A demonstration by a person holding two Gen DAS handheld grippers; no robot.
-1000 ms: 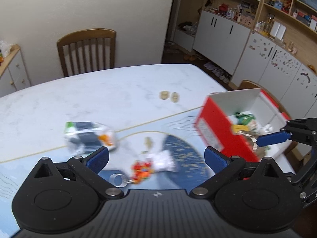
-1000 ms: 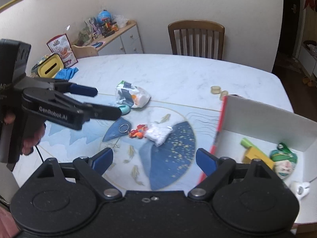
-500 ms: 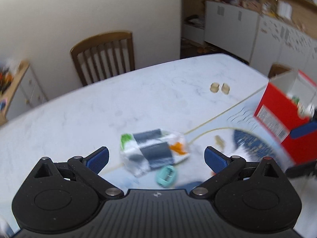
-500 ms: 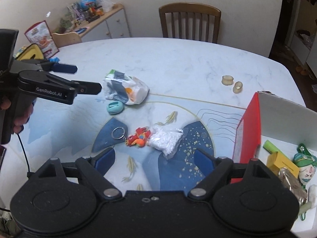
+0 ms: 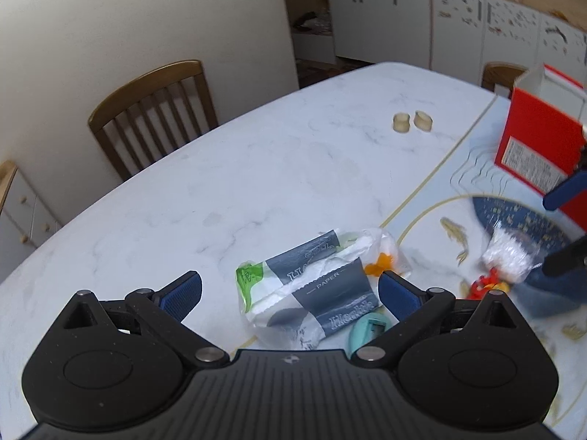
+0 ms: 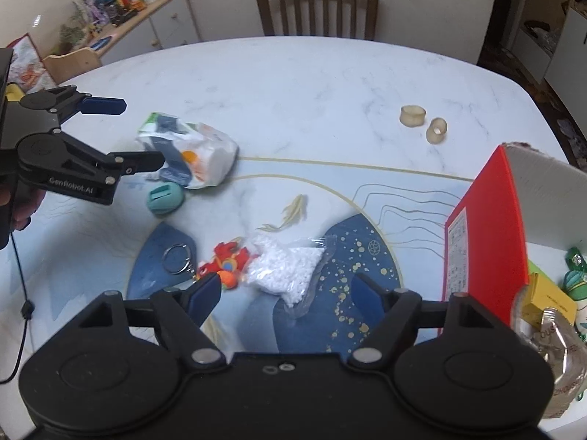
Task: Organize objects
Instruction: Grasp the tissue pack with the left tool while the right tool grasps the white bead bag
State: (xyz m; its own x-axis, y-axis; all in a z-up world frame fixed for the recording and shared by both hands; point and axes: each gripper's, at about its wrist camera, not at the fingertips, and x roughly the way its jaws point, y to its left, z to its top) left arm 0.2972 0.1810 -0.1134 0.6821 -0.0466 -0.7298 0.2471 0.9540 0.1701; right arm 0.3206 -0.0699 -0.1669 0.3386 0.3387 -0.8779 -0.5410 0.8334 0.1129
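Observation:
A plastic pack of paper tissues [image 5: 312, 286] lies on the table between the jaws of my open left gripper [image 5: 290, 291]; it also shows in the right wrist view [image 6: 190, 152], with the left gripper [image 6: 137, 134] just left of it. A teal oval case [image 6: 165, 198] lies beside it. My right gripper [image 6: 286, 293] is open and empty over a clear bag of white beads [image 6: 286, 269]. A red toy keychain [image 6: 223, 262] lies left of the bag. A red and white box [image 6: 488, 227] at the right holds several items.
Two small beige rings [image 6: 422, 121] sit on the marble table [image 6: 293, 84] at the far right. A wooden chair [image 6: 317, 7] stands behind the table. A sideboard with toys [image 6: 121, 11] is at the back left. A blue patterned mat [image 6: 256, 201] covers the near part of the table.
My left gripper has swung left from the red box to the tissue pack, which now lies between its jaws. My right gripper has moved left from the box to over the bead bag.

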